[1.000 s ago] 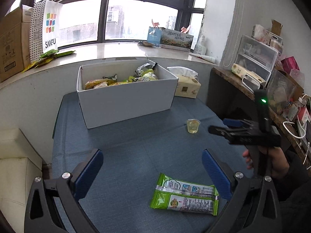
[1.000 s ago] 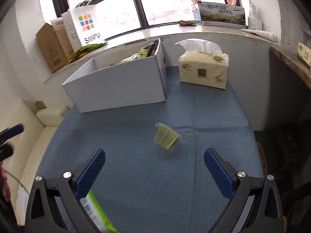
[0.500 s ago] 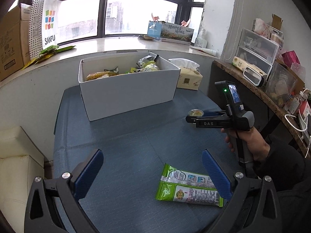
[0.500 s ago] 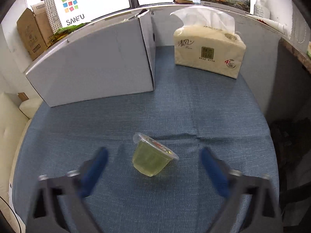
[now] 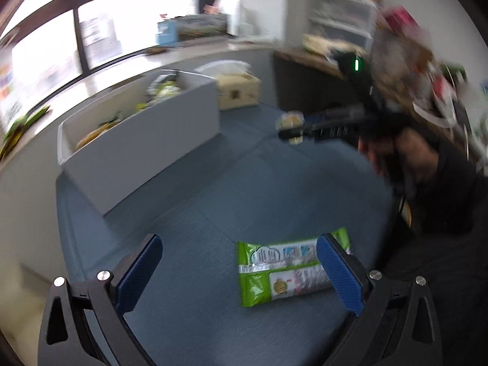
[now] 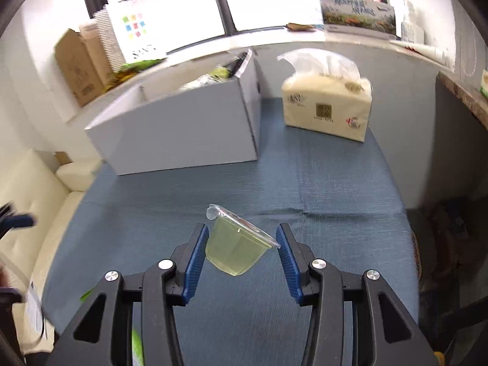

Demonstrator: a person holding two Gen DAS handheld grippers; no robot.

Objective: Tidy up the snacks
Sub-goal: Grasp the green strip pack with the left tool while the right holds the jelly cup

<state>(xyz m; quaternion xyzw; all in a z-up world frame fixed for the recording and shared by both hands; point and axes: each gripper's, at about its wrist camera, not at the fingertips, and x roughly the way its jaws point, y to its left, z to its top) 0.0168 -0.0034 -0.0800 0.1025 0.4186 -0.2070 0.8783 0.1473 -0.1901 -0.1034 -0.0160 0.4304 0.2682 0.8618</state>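
Observation:
My right gripper (image 6: 242,251) is shut on a clear jelly cup (image 6: 236,248) of yellow-green jelly, held tilted above the blue table; it also shows in the left wrist view (image 5: 291,128). My left gripper (image 5: 238,270) is open and empty, low over the table, with a green snack packet (image 5: 283,270) lying between its fingers toward the right pad. A white box (image 6: 183,131) holding several snacks stands at the back of the table, and shows in the left wrist view (image 5: 146,140).
A tissue pack (image 6: 328,111) stands right of the box. A cream sofa (image 6: 27,210) borders the table's left. A windowsill with cardboard boxes (image 6: 80,67) and a shopping bag runs behind. Cluttered shelves (image 5: 396,39) are at the right.
My right gripper closed on the jelly cup and lifted it off the table. My left gripper swung toward the green packet, which now lies between its fingers.

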